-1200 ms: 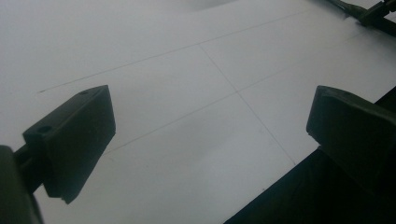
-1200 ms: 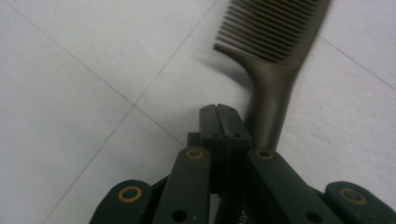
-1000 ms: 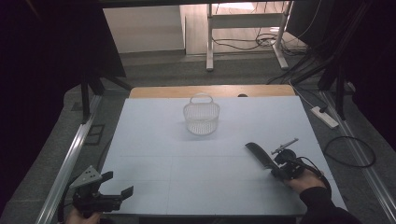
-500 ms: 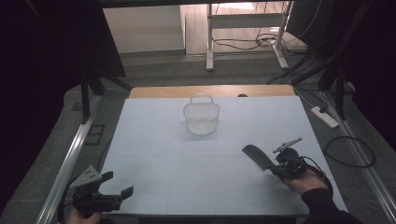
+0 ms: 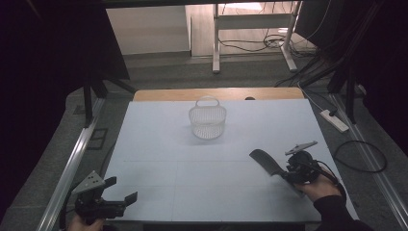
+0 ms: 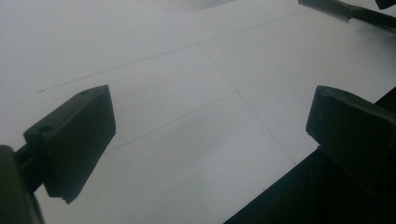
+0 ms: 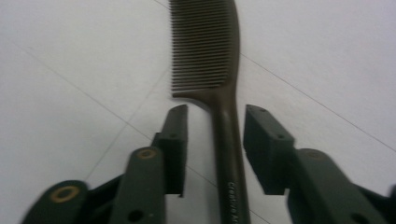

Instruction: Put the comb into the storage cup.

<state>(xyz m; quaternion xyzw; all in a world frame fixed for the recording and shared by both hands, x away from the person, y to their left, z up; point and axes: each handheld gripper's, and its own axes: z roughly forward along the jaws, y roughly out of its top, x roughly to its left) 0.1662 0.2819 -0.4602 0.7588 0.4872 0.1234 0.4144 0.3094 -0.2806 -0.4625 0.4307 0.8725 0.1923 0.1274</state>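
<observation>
Right gripper point(image 5: 286, 173) low over the white table point(image 5: 159, 144), near its right edge, held in the person's right hand point(image 5: 321, 186). Jaws stand apart with a dark comb point(image 7: 212, 60) lying between them. In the right gripper view the comb handle runs down the gap, closer to the right jaw; a sliver of table shows on either side, so no grip on it that I can see. Teeth end points away from the gripper, toward the table's middle. Comb lies flat on the table.

Left gripper point(image 5: 126, 198) at the near left corner, held just above the table edge. Jaws spread wide, nothing between them but bare table in the left gripper view.

Small white basket point(image 5: 207, 121) with a loop handle stands upright toward the far centre, well apart from both grippers and from the comb.
</observation>
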